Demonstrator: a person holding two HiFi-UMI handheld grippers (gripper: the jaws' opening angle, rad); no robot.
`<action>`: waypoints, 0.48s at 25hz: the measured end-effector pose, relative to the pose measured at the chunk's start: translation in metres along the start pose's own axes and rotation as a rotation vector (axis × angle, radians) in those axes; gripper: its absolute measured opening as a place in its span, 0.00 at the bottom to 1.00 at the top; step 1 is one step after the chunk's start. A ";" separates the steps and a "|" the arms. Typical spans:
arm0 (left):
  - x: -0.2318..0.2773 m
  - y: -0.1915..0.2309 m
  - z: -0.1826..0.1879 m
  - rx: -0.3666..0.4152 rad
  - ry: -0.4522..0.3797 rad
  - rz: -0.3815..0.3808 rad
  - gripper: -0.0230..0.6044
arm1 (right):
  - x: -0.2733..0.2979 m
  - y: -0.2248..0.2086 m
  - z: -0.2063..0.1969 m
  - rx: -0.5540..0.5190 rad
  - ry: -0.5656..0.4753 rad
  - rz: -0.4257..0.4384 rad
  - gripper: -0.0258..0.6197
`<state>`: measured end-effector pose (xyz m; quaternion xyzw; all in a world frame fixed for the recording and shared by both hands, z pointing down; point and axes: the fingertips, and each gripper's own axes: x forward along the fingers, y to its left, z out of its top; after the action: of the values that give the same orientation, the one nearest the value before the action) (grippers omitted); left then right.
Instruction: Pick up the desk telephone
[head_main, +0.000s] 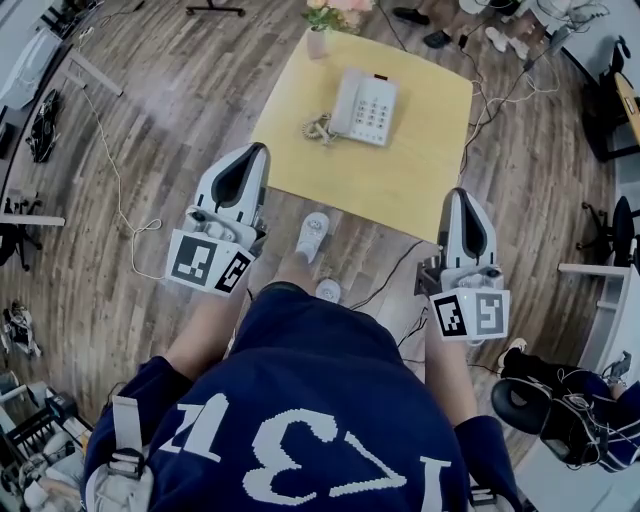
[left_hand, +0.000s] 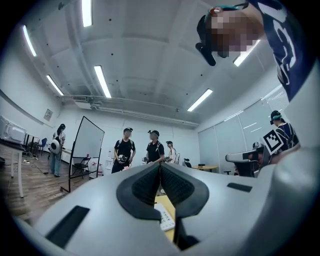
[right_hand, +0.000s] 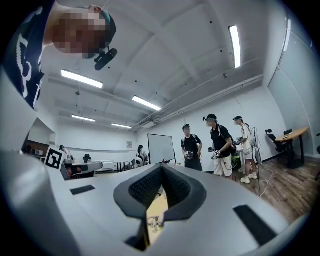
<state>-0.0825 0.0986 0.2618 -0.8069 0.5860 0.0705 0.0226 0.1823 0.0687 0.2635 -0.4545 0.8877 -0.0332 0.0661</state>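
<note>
A white desk telephone (head_main: 365, 106) with its coiled cord (head_main: 318, 128) lies on the far half of a small yellow table (head_main: 400, 175). My left gripper (head_main: 258, 150) hangs over the table's near left edge, shut and empty. Off the near right corner, my right gripper (head_main: 458, 195) is likewise shut and empty. Both sit well short of the phone. Through the closed jaws of the left gripper (left_hand: 160, 167) a slice of the phone's keypad (left_hand: 165, 218) shows. The right gripper (right_hand: 162, 170) view catches the cord (right_hand: 156, 222) on the yellow top (right_hand: 156, 207).
A vase of flowers (head_main: 322, 25) stands at the table's far left corner. Cables (head_main: 125, 210) trail over the wooden floor around the table. Black chairs (head_main: 545, 405) sit at the right. Several people (right_hand: 220, 145) and a whiteboard (right_hand: 161, 148) stand beyond the table.
</note>
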 end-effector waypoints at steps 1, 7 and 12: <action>0.011 0.004 -0.001 0.000 -0.006 -0.009 0.06 | 0.010 -0.002 0.000 -0.007 -0.001 0.000 0.08; 0.087 0.039 -0.013 0.019 -0.009 -0.079 0.06 | 0.080 -0.017 0.001 -0.049 -0.004 -0.016 0.08; 0.146 0.062 -0.016 0.023 -0.021 -0.171 0.06 | 0.129 -0.037 0.003 -0.052 -0.014 -0.086 0.08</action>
<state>-0.0962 -0.0600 0.2598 -0.8530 0.5154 0.0697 0.0440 0.1379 -0.0574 0.2539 -0.4940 0.8674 -0.0099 0.0590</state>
